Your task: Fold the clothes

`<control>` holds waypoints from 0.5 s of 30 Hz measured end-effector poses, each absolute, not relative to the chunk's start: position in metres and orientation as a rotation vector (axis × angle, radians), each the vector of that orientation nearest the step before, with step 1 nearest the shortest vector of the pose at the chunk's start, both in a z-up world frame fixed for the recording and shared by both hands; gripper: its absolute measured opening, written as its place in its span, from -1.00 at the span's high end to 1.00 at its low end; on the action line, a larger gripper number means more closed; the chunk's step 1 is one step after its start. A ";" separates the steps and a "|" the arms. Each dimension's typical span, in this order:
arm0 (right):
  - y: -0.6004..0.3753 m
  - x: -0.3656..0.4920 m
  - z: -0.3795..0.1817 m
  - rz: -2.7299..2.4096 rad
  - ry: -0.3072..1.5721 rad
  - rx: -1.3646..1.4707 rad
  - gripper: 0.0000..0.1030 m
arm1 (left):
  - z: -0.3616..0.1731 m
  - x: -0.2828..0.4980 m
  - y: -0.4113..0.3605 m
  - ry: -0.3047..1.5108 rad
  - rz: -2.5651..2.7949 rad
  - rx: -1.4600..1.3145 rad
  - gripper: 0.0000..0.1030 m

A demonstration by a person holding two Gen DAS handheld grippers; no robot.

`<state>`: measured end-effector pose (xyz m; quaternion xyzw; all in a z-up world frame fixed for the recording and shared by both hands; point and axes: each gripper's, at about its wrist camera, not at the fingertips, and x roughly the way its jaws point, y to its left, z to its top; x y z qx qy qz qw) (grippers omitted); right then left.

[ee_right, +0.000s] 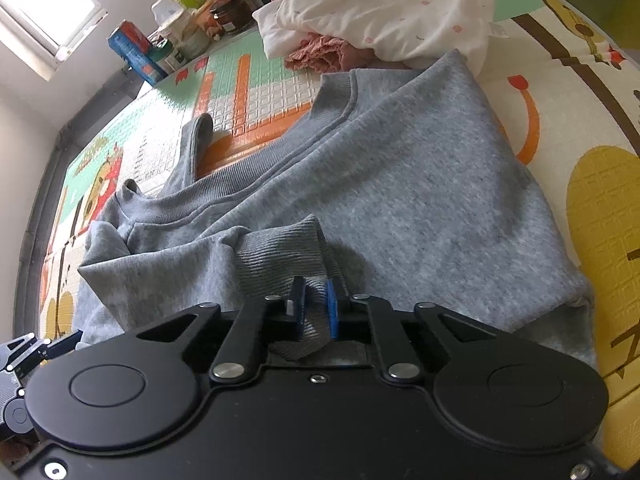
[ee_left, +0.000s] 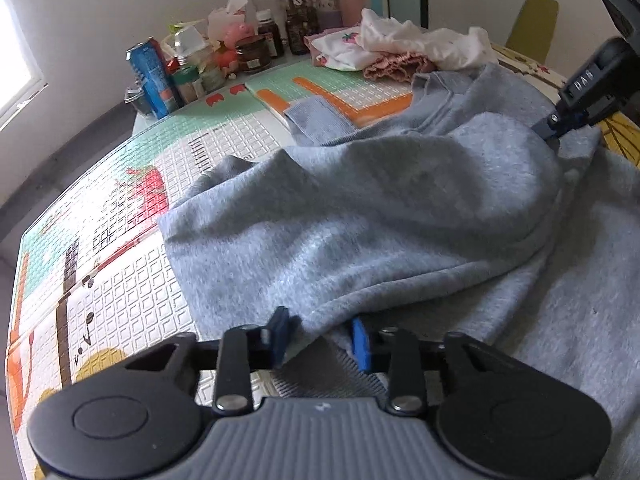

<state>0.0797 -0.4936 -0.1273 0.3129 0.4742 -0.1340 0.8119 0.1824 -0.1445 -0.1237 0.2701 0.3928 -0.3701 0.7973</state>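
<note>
Patterned foam play mat (ee_left: 120, 280) as work surface, wall and window behind, clutter of jars and a blue can (ee_left: 150, 78) pushed to the far edge, probably to keep the middle free for folding. Grey sweatshirt (ee_left: 360, 220) spread across the mat centre, body partly doubled over itself, ribbed hem and one cuff (ee_left: 316, 118) lying out toward the far side. Right gripper (ee_right: 314, 304) pinching a ribbed cuff (ee_right: 284, 256) of the sweatshirt, blue pads pressed tight on a fold of fabric, sleeve pulled across the body; looks like a sleeve-in fold in hand. Left gripper (ee_left: 320, 338) at the near edge of the garment, jaws narrowed around a raised fabric edge; fabric between the pads, but contact on both sides not clear, so a firm grip cannot be confirmed. Pile of white and pink clothes (ee_right: 372, 16) beyond the sweatshirt, touching its far corner, likely waiting their turn. Yellow-green chair (ee_left: 532, 24) past the mat.
</note>
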 end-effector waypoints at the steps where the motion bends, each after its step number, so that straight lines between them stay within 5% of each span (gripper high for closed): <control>1: -0.494 0.078 -0.126 -0.290 1.007 0.671 0.84 | -0.122 0.183 -0.143 0.843 -0.791 0.569 0.53; 15: -0.494 0.052 -0.061 -0.239 0.871 0.682 0.89 | -0.095 0.185 -0.116 0.854 -0.772 0.374 0.72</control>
